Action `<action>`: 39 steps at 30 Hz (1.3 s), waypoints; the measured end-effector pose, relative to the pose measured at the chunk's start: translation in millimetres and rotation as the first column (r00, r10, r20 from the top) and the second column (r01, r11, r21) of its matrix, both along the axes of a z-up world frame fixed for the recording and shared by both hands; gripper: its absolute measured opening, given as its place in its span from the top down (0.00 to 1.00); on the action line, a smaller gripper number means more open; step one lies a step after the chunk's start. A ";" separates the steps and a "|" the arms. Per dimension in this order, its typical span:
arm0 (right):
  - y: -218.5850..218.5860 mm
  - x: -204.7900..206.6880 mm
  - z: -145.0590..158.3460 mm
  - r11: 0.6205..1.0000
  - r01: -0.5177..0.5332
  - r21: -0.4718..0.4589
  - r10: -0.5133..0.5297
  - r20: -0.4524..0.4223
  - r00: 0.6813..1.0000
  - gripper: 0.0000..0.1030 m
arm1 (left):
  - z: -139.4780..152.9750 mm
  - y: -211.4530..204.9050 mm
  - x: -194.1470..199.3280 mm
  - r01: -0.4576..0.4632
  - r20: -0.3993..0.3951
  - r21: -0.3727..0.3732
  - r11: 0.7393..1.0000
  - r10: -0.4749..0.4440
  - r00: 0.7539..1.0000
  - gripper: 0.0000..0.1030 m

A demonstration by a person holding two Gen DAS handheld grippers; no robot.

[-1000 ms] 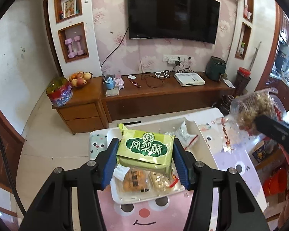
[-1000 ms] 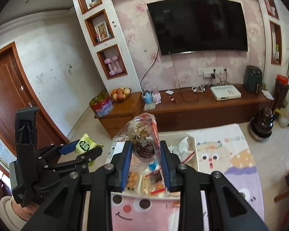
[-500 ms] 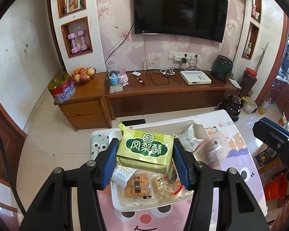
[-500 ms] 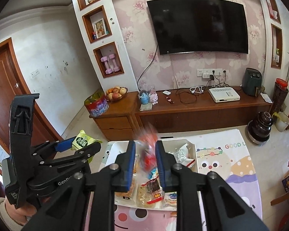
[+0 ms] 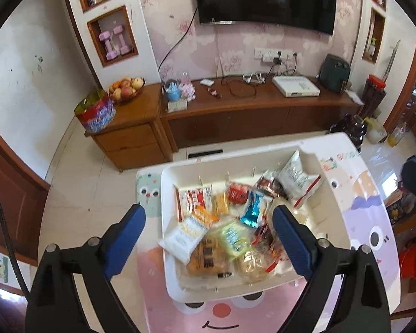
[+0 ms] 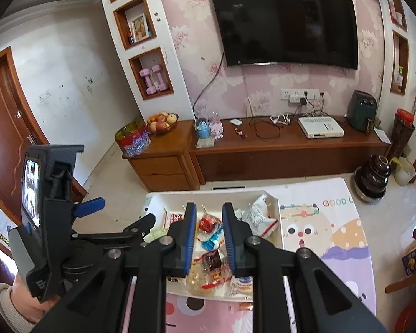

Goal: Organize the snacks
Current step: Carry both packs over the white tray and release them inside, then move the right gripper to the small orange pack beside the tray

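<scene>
A white tray (image 5: 165, 208) full of wrapped snacks sits on the pink cartoon table mat (image 5: 222, 310). My left gripper (image 5: 208, 209) hovers over the tray's near half; its jaws are opening wide and nothing is between them. A pale green packet (image 5: 233, 238), blurred, lies among the snacks just below. A white bag (image 5: 295, 177) leans in the tray's far right corner. My right gripper (image 6: 209, 206) hangs above the tray with its blue pads close together and nothing held; the snacks seen through the gap lie in the tray (image 6: 274, 208). The left gripper's blue finger (image 6: 88, 204) shows at the left.
A wooden TV cabinet (image 5: 263, 105) with a fruit bowl (image 5: 126, 88), cables and a white box stands beyond the table. A dark urn (image 6: 373, 174) stands on the floor at the right. A person's hand (image 6: 19, 302) holds the left gripper.
The left jaws have spread and the green packet has dropped from them into the tray. The right jaws have closed and the clear snack bag is gone from them. Both grippers sank toward the tray.
</scene>
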State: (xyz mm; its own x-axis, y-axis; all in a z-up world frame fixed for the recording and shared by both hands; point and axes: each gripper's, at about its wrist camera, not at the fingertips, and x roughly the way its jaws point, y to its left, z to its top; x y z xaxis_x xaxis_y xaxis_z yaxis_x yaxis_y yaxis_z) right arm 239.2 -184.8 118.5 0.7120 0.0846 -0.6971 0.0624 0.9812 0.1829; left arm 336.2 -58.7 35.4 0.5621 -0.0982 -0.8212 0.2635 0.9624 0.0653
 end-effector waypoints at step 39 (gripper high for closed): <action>-21.0 -61.3 -66.9 0.994 0.057 0.088 -0.045 -0.135 0.990 0.46 | -25.8 -2.1 -76.3 0.013 -0.011 -0.054 0.998 -0.014 1.000 0.09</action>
